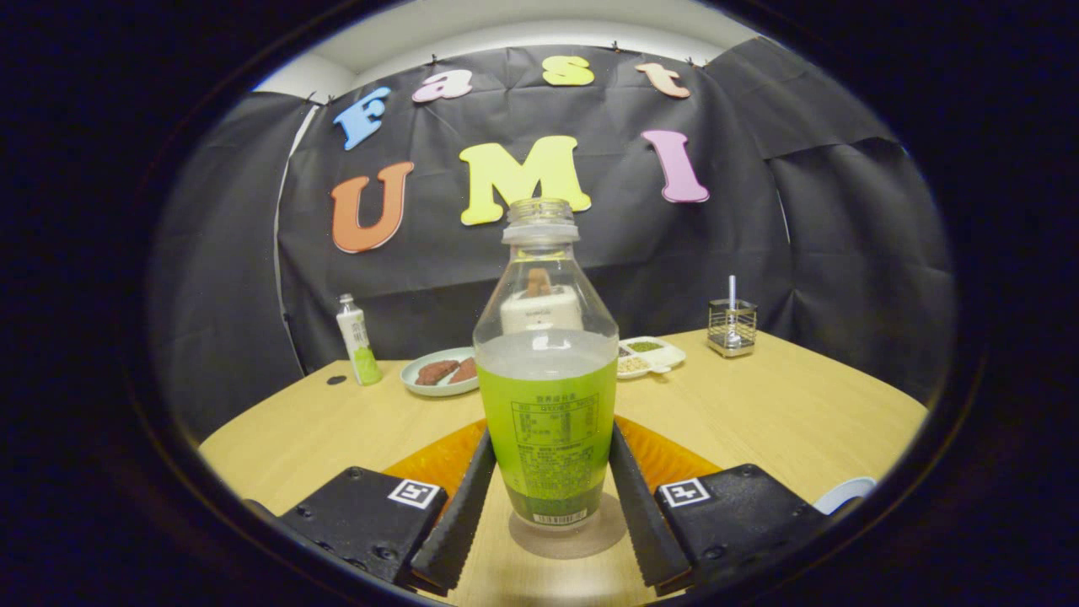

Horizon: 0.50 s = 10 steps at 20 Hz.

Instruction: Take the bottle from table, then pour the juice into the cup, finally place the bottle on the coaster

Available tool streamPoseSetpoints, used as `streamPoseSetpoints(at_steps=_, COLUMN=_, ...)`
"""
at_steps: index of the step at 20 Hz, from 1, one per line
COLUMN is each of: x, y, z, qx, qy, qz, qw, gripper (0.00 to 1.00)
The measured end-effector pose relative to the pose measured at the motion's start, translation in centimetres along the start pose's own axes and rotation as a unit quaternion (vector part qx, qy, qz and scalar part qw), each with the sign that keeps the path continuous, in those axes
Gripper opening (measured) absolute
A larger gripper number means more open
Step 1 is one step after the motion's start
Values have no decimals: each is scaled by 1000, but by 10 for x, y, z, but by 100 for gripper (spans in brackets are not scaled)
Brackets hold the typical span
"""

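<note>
An uncapped clear bottle (548,405), about half full of green juice, stands upright between my two fingers. My gripper (552,434) is shut on the bottle, with both black ribbed fingers (459,514) pressed against its lower sides. An orange coaster (426,464) lies on the wooden table (759,413) just behind the bottle and passes under the fingers; I cannot tell whether the bottle's base rests on it. The rim of a white cup (843,493) peeks out to the right of the right finger.
At the back of the table stand a small white-and-green bottle (357,339), a green plate with brown food (438,371), a white divided tray (651,358) and a wire holder (731,325). A white appliance (539,310) shows through the bottle.
</note>
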<state>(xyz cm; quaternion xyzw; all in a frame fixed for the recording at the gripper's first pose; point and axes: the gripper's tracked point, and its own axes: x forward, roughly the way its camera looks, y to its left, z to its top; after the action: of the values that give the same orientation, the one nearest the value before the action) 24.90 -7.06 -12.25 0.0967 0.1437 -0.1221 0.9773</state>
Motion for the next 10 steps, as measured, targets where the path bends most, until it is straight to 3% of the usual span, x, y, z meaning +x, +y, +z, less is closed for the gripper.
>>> streamPoseSetpoints(at_steps=10, x=14, y=-1, z=-21, qx=-24, qy=36, qz=0, qw=999, gripper=83)
